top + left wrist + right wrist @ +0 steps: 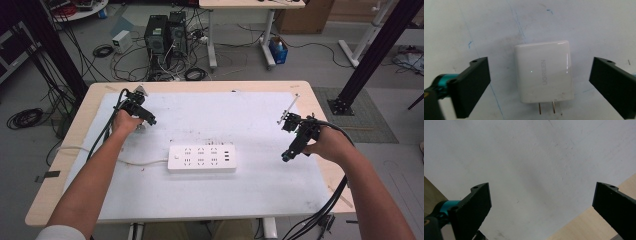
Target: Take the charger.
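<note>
One white power strip (201, 158) lies on one table (75, 150). One white charger (543, 71) with two prongs is present. Two grippers: left gripper (148, 120), right gripper (286, 156).

The white mat (260, 180) on the table (320, 100) lies mostly bare, so there is open room across its far half, its near strip and its right side. One obstacle sits in the middle: a white power strip (202, 158), its cord (145, 162) trailing left across the mat toward the left forearm. Near the far left, a white charger (543, 71) lies flat between the wide-apart jaws of the left gripper (539, 82), with clear gaps on both sides of it. The right gripper (541, 205) hangs spread over bare mat near the table's right edge, nothing between its jaws.
</note>
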A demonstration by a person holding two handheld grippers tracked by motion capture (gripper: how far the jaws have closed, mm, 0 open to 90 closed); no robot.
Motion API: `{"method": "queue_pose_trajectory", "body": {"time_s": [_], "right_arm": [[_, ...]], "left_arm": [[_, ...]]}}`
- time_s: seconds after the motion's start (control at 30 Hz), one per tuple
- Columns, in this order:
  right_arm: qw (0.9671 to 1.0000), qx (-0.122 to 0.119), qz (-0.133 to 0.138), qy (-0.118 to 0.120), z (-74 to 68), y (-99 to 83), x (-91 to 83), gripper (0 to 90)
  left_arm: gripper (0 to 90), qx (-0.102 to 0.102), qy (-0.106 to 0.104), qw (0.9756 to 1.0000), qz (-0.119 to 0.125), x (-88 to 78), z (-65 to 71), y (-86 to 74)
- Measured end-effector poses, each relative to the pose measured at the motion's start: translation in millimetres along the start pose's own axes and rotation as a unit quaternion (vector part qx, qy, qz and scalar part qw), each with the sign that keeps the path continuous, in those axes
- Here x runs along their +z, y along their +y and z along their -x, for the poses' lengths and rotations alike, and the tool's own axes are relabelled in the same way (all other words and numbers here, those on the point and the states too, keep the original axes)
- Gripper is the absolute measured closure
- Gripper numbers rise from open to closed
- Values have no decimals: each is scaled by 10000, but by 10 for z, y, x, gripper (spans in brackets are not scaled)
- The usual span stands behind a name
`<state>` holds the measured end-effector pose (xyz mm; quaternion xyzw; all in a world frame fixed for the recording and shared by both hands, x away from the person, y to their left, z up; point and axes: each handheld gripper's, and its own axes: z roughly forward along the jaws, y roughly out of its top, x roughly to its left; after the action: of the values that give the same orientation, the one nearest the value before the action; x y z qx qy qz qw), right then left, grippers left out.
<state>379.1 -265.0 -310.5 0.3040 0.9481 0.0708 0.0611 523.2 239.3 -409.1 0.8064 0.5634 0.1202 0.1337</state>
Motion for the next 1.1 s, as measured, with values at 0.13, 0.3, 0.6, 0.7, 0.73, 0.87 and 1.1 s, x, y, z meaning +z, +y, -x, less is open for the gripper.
{"method": "queue_pose_trajectory", "body": {"time_s": [0.13,0.3,0.6,0.7,0.73,0.87,1.1], "right_arm": [[10000,6,-18,11,10,-9,9,14],[10000,48,-19,50,5,-8,23,14],[10000,62,-34,60,21,-14,31,15],[10000,66,-32,63,21,-15,32,15],[10000,66,-32,63,21,-15,32,15],[9999,113,-37,51,15,-16,31,16],[9999,100,-12,21,10,-24,23,16]], "left_arm": [[84,-8,-2,10000,-43,44,-2,0],[111,-22,-7,10000,-47,75,-23,-16],[205,-106,-252,9996,-40,98,-88,-46],[281,-20,-295,9996,17,63,-103,-50],[311,-20,-295,9996,17,63,-103,-50],[425,191,-351,9991,132,44,-79,-61],[426,421,-313,9984,214,-11,-64,-58]]}}
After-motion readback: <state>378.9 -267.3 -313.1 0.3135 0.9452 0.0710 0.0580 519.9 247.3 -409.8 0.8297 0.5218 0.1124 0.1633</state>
